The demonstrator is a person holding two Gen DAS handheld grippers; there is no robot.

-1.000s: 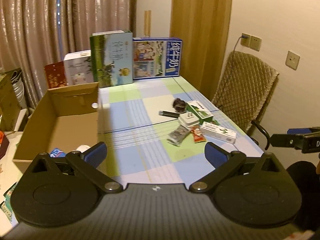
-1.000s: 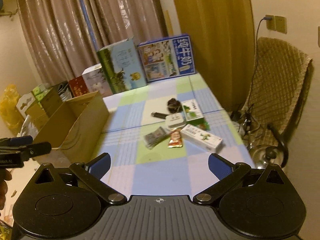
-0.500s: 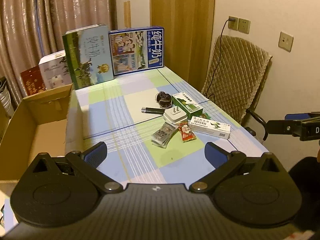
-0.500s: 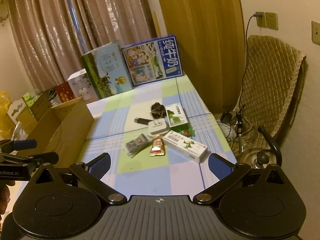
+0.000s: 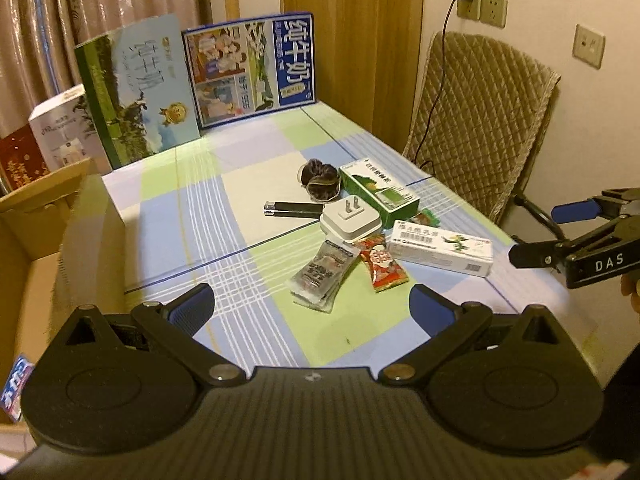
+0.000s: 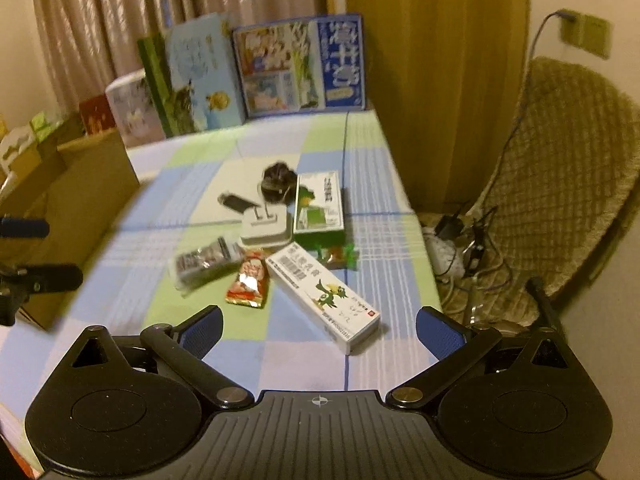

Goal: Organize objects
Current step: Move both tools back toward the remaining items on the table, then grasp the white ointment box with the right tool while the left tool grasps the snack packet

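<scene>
Checked tablecloth [image 5: 280, 344] below; left gripper [image 5: 312, 304] and right gripper [image 6: 318, 328] level above it, fingers spread, empty

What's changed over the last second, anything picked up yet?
Nothing picked up. Both grippers, left gripper and right gripper, moved closer to the pile of small items, now nearer and larger in view; both remain open and empty. The white medicine box, snack packet and cardboard box lie unmoved.

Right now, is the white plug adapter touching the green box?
Touching. The left wrist view shows the white plug adapter pressed against the green box, no tablecloth visible between them.
</scene>
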